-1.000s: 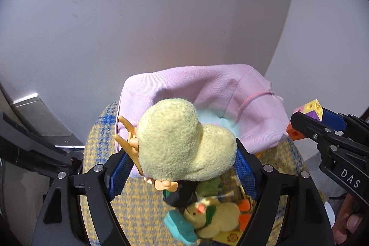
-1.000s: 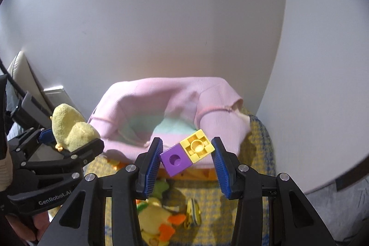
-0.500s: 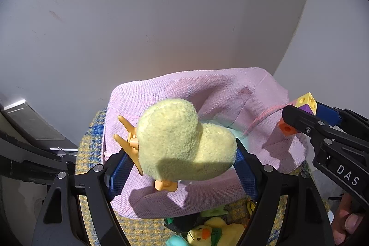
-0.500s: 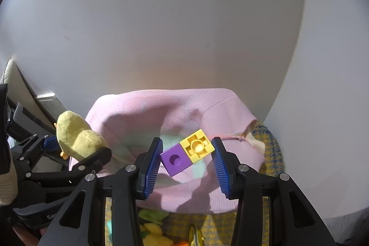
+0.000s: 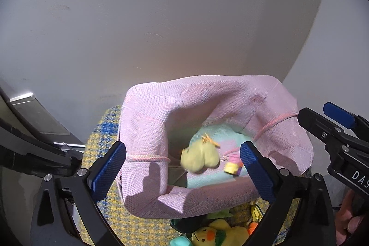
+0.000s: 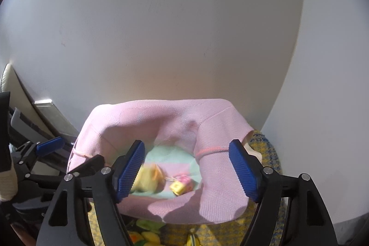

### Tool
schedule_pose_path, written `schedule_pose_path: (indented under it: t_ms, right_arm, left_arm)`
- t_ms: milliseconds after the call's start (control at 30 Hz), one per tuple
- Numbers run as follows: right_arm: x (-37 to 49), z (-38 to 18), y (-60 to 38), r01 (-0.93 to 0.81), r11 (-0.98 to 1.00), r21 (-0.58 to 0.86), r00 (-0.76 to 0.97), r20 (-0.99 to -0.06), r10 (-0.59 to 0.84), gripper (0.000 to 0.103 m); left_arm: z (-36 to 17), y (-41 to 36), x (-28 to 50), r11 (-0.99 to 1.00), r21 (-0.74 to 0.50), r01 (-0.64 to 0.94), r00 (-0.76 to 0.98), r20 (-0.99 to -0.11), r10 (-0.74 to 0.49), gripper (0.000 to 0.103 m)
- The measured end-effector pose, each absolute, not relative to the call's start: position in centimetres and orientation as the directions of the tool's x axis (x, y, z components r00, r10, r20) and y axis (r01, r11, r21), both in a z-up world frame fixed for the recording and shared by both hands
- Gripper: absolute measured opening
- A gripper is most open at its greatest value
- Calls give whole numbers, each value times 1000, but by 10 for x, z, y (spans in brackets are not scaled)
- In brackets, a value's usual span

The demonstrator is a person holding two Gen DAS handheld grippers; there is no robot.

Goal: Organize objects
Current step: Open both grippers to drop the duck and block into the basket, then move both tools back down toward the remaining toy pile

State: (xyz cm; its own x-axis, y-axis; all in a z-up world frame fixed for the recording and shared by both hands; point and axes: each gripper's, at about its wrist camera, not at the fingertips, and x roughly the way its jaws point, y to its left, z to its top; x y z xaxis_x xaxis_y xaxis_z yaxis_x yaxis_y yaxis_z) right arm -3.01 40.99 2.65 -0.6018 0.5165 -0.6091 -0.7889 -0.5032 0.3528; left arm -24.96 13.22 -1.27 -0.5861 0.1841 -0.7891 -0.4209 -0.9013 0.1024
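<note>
From the left wrist view, the left gripper (image 5: 183, 168) stands wide apart and holds nothing, poised just over the near rim of a soft pink fabric basket (image 5: 147, 121). Ahead of and below its fingers, on the basket's pale teal floor, lies a yellow plush chick (image 5: 199, 158), blurred, its orange feet pointing away. Just to the right of the chick sits a small stack of toy blocks (image 5: 233, 166), yellow and purple, also blurred. The right gripper (image 5: 322, 121) reaches in from the far right over the basket's rope handle. Beneath the tool, on a yellow-and-blue woven cloth (image 5: 101, 142), more toys wait, among them a plush duck (image 5: 214, 234); judging by the task, they belong in the basket too.

From the right wrist view, the right gripper (image 6: 186, 171) is likewise spread wide and empty above the basket (image 6: 214, 130). The blocks (image 6: 181, 186) lie between its fingers, well below; the chick (image 6: 147, 179) is partly hidden behind the left finger. The left gripper (image 6: 69, 155) shows at the left, fingers parted over the rim.
</note>
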Motion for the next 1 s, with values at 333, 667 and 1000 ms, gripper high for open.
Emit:
schedule_pose_path:
  t_ms: [333,667,1000]
  right_arm:
    - [-10,47,381,-792,-505,345,-602,-579,550,75]
    - [13,57,342,-791,-506,344,-606,-557,568,75]
    - [22,43,310,-787,-504,356,-611,-561,558,75]
  left_arm:
    - [19,126,-211,-893,132,-429,-634,-749,194,102]
    - [35,104,-168,-899,134,-417,-660,-725,198,102]
    - [29,84,-135,-904,126,-409,-662,-723,199,103]
